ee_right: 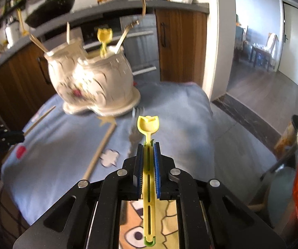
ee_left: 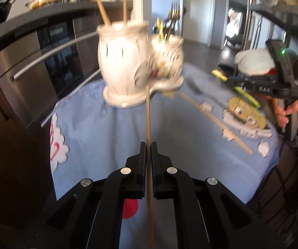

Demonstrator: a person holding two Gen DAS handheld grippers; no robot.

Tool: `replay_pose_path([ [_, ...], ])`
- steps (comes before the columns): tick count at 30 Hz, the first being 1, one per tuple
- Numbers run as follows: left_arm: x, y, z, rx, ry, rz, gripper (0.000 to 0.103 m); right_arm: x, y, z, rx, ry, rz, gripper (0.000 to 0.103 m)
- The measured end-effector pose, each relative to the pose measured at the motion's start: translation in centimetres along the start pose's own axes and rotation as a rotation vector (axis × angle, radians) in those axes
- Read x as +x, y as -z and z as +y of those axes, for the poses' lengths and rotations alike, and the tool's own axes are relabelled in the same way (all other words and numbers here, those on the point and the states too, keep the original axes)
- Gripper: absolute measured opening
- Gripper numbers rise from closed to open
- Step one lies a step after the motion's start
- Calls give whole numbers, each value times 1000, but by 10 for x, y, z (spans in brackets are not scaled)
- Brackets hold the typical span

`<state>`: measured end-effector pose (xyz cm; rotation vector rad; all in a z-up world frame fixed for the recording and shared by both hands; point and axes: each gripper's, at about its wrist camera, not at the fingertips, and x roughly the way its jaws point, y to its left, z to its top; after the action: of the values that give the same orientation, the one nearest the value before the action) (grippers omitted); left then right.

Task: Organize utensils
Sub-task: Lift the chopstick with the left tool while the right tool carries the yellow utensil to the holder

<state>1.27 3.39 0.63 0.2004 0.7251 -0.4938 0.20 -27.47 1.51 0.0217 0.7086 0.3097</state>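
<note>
kitchen, blue cartoon tablecloth (ee_left: 111,128) | left gripper (ee_left: 148,145) clamped on wooden chopstick (ee_left: 148,112) | right gripper (ee_right: 148,145) pinching yellow plastic spoon (ee_right: 148,124) | mid-carry, next drop both into white ceramic double holder (ee_right: 90,83)

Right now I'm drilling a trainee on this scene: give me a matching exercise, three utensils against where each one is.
Things:
1. yellow plastic spoon
2. wooden chopstick
3. metal fork

Places:
A. lying on the blue cloth
B. clamped in the right tongs
C. clamped in the left tongs

Pairs: 1-B, 2-C, 3-A
</note>
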Motion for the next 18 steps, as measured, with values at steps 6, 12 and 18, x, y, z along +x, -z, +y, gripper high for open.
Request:
replay_pose_path([
  [6, -21, -13, 1, 17, 47, -170, 4, -15, -15, 11, 0, -34, -68, 10],
  [12, -50, -29, 14, 7, 64, -392, 4, -25, -40, 23, -6, -68, -157, 10],
  [18, -66, -61, 42, -35, 73, -541, 4, -23, -66, 32, -6, -99, -199, 10],
])
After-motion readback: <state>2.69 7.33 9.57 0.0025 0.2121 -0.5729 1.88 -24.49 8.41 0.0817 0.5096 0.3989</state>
